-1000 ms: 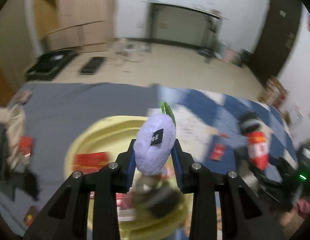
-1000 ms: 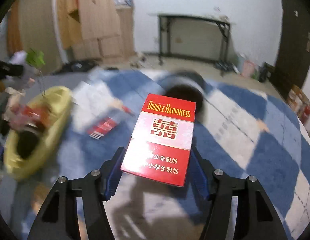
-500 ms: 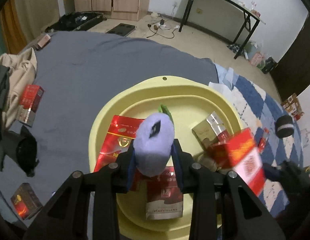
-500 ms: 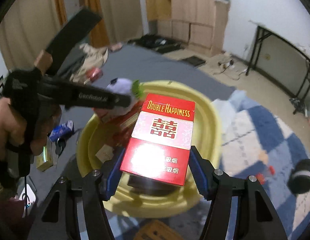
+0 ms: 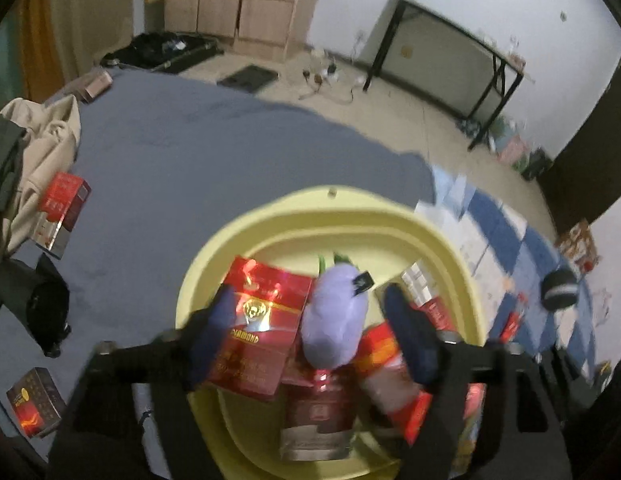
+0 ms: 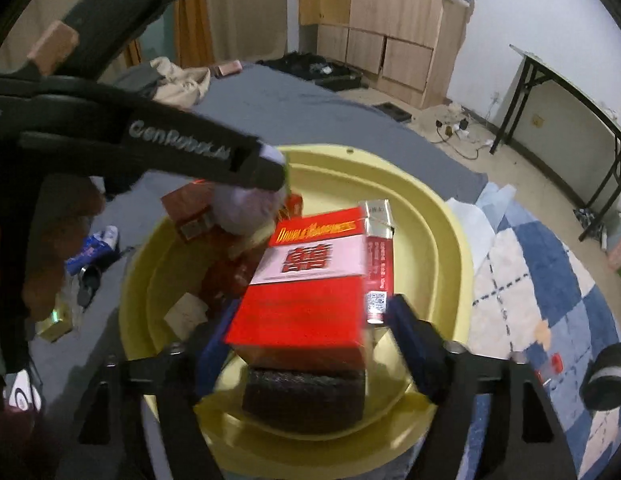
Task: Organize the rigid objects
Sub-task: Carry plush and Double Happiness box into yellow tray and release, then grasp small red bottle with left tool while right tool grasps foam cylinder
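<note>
A yellow basin (image 5: 330,200) holds several red cigarette boxes. My left gripper (image 5: 310,298) hangs over it with its jaws opening. The purple plush eggplant (image 5: 336,320) lies loose between its blue pads, touching neither, beside a red Diamond box (image 5: 266,312). My right gripper (image 6: 314,308) is also over the basin (image 6: 450,248), jaws opening. The red and white Double Happiness box (image 6: 306,280) sits tilted between its pads, with the right pad clear of it, above a dark block (image 6: 306,400). In the right wrist view the left gripper's finger (image 6: 214,160) crosses over the plush (image 6: 246,208).
The basin stands on a grey blanket (image 5: 190,152) next to a blue checked rug (image 6: 542,280). Loose boxes (image 5: 62,208) (image 5: 34,408) and clothes (image 5: 42,140) lie at the left. A black roll (image 5: 558,288) rests on the rug. A person's hand (image 6: 42,240) holds the left gripper.
Both grippers have swung over the yellow basin. Both sets of jaws have spread, letting go of the plush eggplant and the Double Happiness box, which have dropped toward the basin.
</note>
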Demonstrator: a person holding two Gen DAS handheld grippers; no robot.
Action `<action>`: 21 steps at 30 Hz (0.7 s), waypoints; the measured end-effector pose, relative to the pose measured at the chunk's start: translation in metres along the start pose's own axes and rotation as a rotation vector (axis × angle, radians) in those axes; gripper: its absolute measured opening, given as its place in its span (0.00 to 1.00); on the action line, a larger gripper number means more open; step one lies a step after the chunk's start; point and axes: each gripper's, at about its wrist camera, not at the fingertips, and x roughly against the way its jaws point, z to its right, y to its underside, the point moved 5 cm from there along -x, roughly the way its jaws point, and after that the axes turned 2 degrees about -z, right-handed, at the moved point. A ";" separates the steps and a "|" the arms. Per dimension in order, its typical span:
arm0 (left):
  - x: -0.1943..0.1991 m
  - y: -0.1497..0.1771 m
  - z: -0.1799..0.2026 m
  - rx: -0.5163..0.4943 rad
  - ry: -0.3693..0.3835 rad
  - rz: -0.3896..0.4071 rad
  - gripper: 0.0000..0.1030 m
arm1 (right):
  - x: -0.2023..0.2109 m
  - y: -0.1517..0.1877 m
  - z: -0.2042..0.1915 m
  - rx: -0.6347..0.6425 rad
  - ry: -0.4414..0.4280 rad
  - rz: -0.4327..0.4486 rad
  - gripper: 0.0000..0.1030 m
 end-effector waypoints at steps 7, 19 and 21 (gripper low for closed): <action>0.034 -0.012 0.053 -0.064 0.087 0.052 1.00 | 0.053 0.023 0.028 -0.125 -0.023 0.125 1.00; -0.020 0.071 0.226 -0.661 0.140 -0.081 1.00 | 0.133 0.150 0.223 -0.593 0.259 0.102 1.00; -0.043 0.087 0.240 -0.718 0.133 -0.140 1.00 | 0.132 0.153 0.246 -0.642 0.277 0.085 1.00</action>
